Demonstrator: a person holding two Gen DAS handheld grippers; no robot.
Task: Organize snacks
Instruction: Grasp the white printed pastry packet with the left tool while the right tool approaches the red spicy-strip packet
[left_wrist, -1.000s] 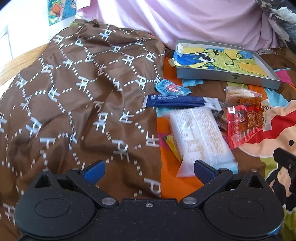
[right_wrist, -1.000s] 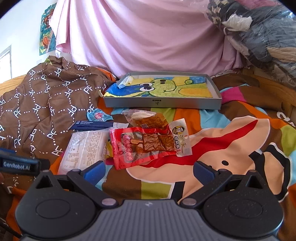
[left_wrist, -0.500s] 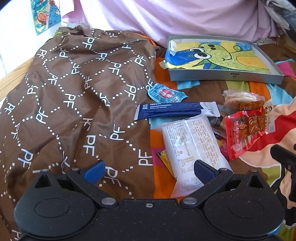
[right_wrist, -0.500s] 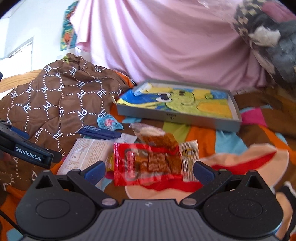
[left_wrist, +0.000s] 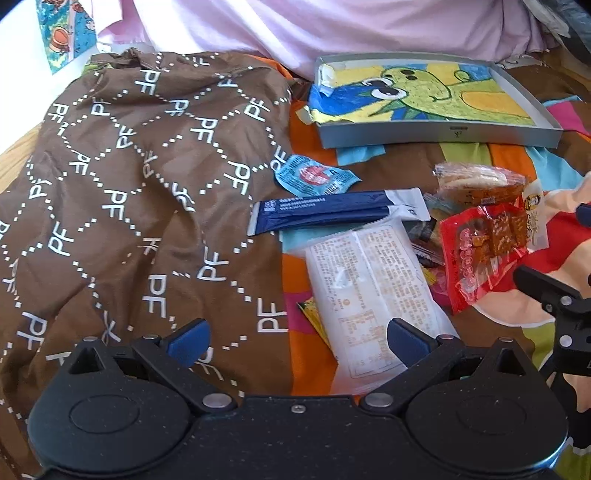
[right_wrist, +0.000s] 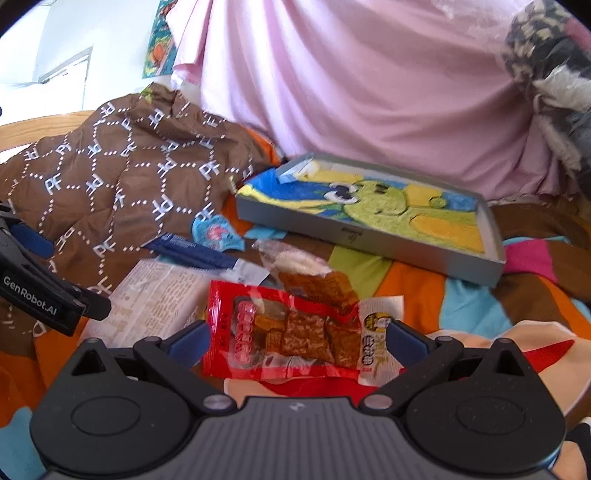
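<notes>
On the bed (right_wrist: 461, 295), the grey tray (right_wrist: 369, 243) sits toward the far edge, snacks heaped before it. Right claw (right_wrist: 295, 339), fingers apart, straddles the red snack packet (right_wrist: 288, 332): close squarely on its middle. Left claw (left_wrist: 295, 338) gapes empty over the white packet (left_wrist: 369, 280).

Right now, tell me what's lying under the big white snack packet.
Under the white packet a small yellow wrapper pokes out at its left edge, and dark wrappers show at its right. Whatever else lies beneath is covered.

Red snack packet (right_wrist: 291, 332), navy sachet (left_wrist: 332, 212), brown PF-lettered fabric (left_wrist: 129, 192)
</notes>
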